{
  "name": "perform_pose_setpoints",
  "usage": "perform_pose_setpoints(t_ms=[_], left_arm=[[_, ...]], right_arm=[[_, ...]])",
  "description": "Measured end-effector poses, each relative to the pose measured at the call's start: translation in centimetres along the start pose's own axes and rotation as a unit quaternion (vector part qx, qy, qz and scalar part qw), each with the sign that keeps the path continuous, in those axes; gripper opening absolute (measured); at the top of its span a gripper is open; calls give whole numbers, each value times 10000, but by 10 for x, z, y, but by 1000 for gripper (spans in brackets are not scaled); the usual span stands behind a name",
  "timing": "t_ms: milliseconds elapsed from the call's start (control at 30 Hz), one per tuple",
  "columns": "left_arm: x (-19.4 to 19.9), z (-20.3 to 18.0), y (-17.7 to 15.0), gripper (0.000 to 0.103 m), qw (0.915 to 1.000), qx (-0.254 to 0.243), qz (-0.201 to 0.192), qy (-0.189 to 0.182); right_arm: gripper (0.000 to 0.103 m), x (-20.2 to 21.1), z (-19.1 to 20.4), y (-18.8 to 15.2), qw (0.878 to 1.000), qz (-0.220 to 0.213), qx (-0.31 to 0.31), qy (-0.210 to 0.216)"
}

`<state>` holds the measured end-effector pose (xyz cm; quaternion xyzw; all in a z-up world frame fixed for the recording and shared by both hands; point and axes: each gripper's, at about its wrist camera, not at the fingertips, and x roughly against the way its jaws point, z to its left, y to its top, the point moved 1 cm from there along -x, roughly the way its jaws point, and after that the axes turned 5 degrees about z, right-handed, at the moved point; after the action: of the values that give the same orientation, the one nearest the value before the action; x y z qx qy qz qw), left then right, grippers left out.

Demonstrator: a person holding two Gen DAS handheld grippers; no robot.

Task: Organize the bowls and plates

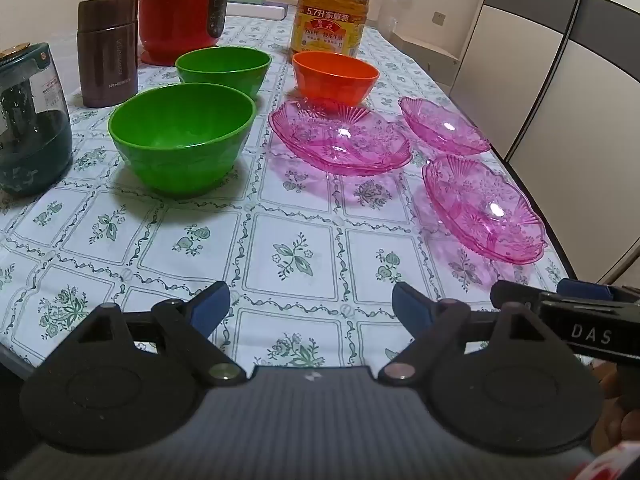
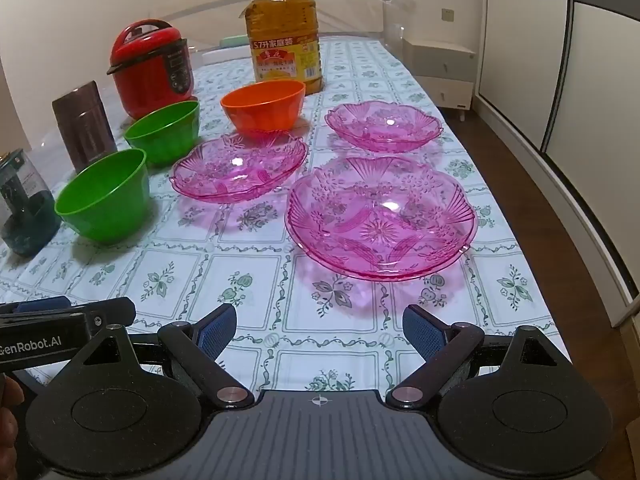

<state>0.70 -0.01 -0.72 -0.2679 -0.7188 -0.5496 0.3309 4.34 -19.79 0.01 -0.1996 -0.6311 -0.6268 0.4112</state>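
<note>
Just ahead of the right gripper, slightly to its right, sits the nearest pink plate, round with no long axis. The left gripper is farther from it. Both jaws gape wide, empty. Green bowl lies left of that plate.

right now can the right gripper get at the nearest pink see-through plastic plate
Probably yes. The right gripper is open and empty, and only bare tablecloth lies between it and the nearest pink see-through plastic plate, which holds nothing.
</note>
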Motion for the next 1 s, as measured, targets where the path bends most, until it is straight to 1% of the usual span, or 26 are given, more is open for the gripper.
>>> perform_pose_setpoints(t_ms=[1000], left_arm=[[0, -3, 0, 86, 10000, -21, -12, -31]], right_arm=[[90, 1, 0, 2, 10000, -15, -25, 9]])
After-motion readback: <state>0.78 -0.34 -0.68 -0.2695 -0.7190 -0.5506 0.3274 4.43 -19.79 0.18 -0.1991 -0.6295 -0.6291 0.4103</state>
